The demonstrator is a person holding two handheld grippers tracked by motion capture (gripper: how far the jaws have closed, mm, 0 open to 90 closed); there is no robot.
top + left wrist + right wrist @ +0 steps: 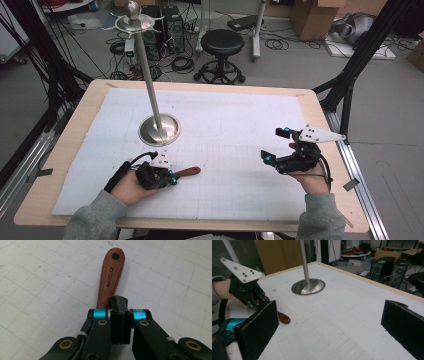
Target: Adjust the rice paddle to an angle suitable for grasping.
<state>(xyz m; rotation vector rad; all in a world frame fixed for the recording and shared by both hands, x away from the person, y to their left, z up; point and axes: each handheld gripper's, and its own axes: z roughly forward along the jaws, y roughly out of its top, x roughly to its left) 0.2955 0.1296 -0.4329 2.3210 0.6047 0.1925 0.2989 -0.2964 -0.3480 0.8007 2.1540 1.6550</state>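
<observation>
Wooden handle (110, 277) pokes out past the left gripper (172, 178), whose fingers (120, 322) are clamped tight on it, low over the tabletop (240, 150). Right gripper (274, 146) waits with fingers spread wide and nothing between them, likely ready to help near the steel stand (159, 127).

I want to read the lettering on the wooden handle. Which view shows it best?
The left gripper view: the wooden handle lies close, its printed lettering and hanging hole sharp. The high view shows a small brown tip beside the left gripper; the right gripper view shows its rounded end.
</observation>
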